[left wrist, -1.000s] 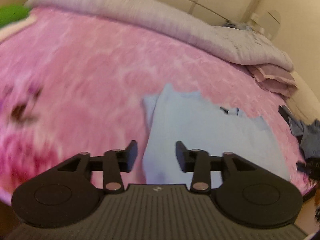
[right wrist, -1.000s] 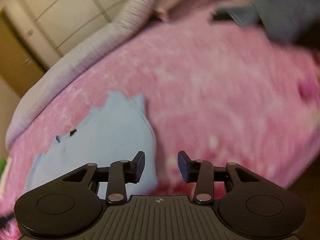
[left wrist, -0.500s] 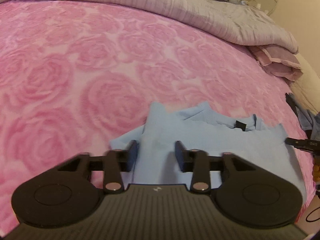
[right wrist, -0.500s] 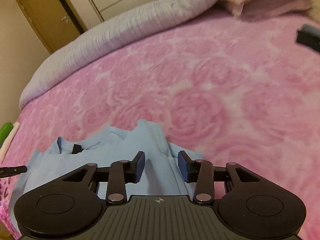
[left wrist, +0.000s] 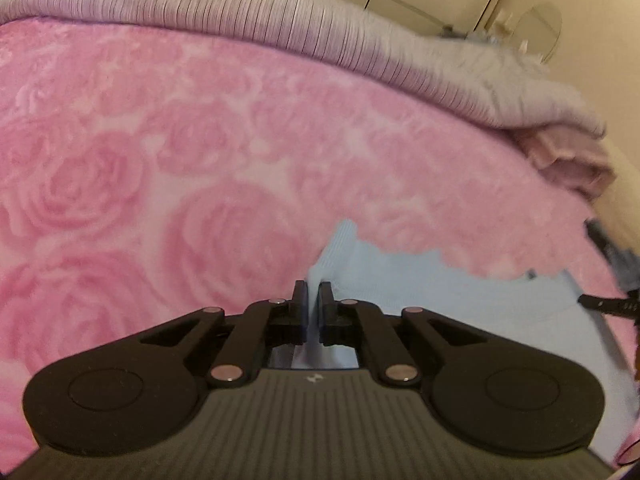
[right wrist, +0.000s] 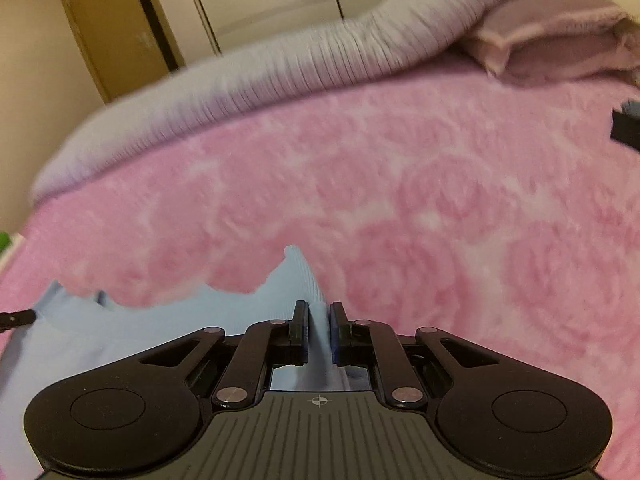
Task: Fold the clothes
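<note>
A light blue top (left wrist: 440,292) lies on the pink rose-patterned bed cover (left wrist: 200,160). My left gripper (left wrist: 313,294) is shut on the top's left edge, with blue cloth pinched between its fingers. In the right wrist view the same blue top (right wrist: 160,328) spreads to the left, and my right gripper (right wrist: 319,314) is shut on its right edge, a ridge of cloth standing up between the fingers. The tip of the other gripper shows at the right edge of the left view (left wrist: 608,304) and at the left edge of the right view (right wrist: 16,316).
A rolled grey-lilac duvet (left wrist: 320,28) lies along the far side of the bed. A folded mauve blanket (left wrist: 572,156) sits at its right end. Dark blue clothes (left wrist: 624,260) lie at the bed's right edge. A wardrobe and a brown door (right wrist: 108,32) stand behind.
Both grippers were open over the blue top and have closed on its edges. Both have dropped lower, towards the bed.
</note>
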{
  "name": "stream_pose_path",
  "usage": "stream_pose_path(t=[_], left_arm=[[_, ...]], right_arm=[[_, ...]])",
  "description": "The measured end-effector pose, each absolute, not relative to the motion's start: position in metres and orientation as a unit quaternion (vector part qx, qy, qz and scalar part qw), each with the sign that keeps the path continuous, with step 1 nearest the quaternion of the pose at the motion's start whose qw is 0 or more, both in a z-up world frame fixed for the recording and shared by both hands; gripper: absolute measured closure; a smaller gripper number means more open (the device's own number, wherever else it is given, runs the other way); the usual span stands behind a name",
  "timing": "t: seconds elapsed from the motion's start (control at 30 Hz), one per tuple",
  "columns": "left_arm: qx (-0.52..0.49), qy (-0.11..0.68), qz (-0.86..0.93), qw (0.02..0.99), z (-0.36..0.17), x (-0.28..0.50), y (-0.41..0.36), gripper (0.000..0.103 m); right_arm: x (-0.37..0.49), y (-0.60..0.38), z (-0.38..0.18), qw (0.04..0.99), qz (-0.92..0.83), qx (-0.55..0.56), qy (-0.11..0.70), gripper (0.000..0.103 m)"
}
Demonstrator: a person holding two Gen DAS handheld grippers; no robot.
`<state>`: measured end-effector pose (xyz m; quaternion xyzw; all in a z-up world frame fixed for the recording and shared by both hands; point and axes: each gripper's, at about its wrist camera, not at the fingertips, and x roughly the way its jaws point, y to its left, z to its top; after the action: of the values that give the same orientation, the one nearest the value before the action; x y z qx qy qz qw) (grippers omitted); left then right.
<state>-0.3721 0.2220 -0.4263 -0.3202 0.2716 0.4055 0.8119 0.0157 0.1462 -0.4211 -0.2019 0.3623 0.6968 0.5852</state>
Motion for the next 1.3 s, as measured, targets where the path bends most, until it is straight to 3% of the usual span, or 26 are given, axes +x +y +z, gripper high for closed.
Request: stream_pose_path(t=[0.1,0.13,0.17,0.23,0.43,0.63,0.8,1.07,1.2,1.3], left_arm=[[-0.309,0.278,0.417,0.809,-0.421,-0.374,0.219,0.093],[-0.304,0.28,0.421,0.807,-0.417,-0.375,0.217,0.09],[-0.3,0.279,0.433,0.803,-0.411,-0.378,0.215,0.09],[-0.285,0.273,0.458,0.796,-0.393,-0.385,0.202,0.091],[-0.276,0.258,0.445,0.812,-0.36,-0.396,0.128,0.091],[-0.268,0.298,0.43,0.809,-0.39,-0.372,0.088,0.09],[-0.256,0.313,0.454,0.794,-0.408,-0.385,0.098,0.091],[-0.265,0.285,0.457,0.8,-0.375,-0.414,0.059,0.093],[-0.279,0.315,0.468,0.777,-0.399,-0.418,0.042,0.089],[-0.282,0.311,0.479,0.772,-0.383,-0.421,0.035,0.09]], right_arm=[[0.019,0.147,-0.424,0.588,0.685,-0.205,0.378,0.091],[0.019,0.146,-0.42,0.594,0.677,-0.21,0.38,0.08],[0.02,0.145,-0.416,0.605,0.665,-0.217,0.38,0.06],[0.02,0.135,-0.401,0.638,0.642,-0.219,0.364,0.049],[-0.008,0.054,-0.359,0.631,0.679,-0.189,0.324,0.048],[-0.086,0.03,-0.383,0.56,0.748,-0.235,0.267,0.049],[-0.072,0.043,-0.427,0.629,0.675,-0.273,0.273,0.052],[-0.04,-0.019,-0.384,0.639,0.676,-0.187,0.316,0.052],[-0.052,-0.046,-0.4,0.644,0.66,-0.212,0.324,0.052],[-0.054,-0.053,-0.402,0.653,0.646,-0.215,0.331,0.052]])
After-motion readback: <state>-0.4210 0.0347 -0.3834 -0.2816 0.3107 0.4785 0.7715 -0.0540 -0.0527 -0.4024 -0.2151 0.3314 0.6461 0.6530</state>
